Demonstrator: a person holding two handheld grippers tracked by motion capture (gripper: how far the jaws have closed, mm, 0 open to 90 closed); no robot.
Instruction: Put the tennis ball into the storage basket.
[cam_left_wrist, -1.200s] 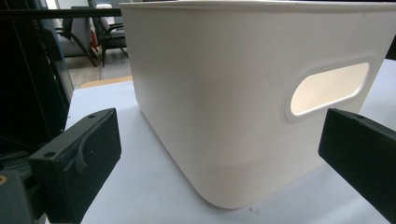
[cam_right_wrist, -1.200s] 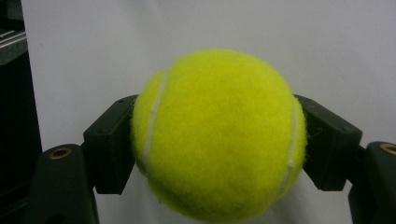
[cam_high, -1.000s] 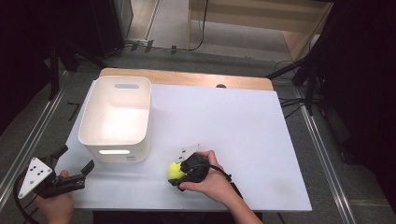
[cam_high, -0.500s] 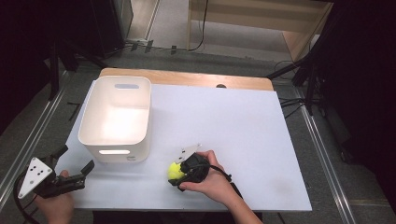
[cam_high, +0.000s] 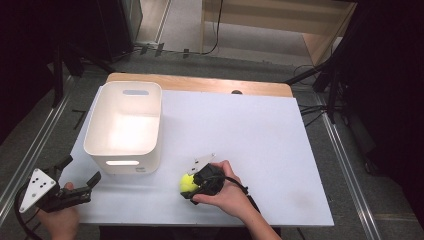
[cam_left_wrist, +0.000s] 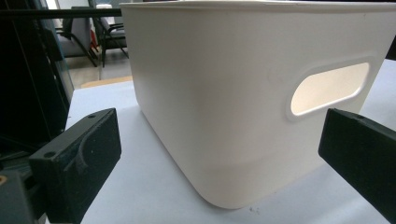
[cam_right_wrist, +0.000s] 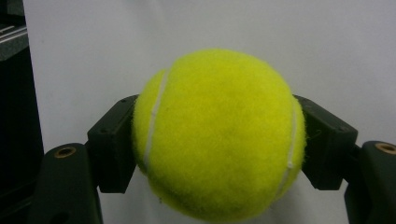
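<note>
The right gripper view brings out what the high view cannot: the tennis ball (cam_right_wrist: 218, 135) sits squeezed between the two black jaws, their pads pressed against its left and right flanks, with white table behind it. In the high view the ball (cam_high: 188, 183) is a small yellow-green spot at about 6 o'clock on the white table (cam_high: 260, 145), at the tip of the right gripper (cam_high: 192, 187). The left gripper view looks at the near wall of the white bin (cam_left_wrist: 243, 93), with its oval handle slot toward 3 o'clock, framed by jaws standing wide apart and gripping nothing; the high view places that left gripper (cam_high: 80, 180) at about 8 o'clock, just beside the bin (cam_high: 122, 162).

The ball is fuzzy, bright yellow-green, with a pale curved seam down each side.

Against the earlier frames, ball, bin and both hands lie where they did; the right gripper's jaws have just been closing, with the ball between them.
</note>
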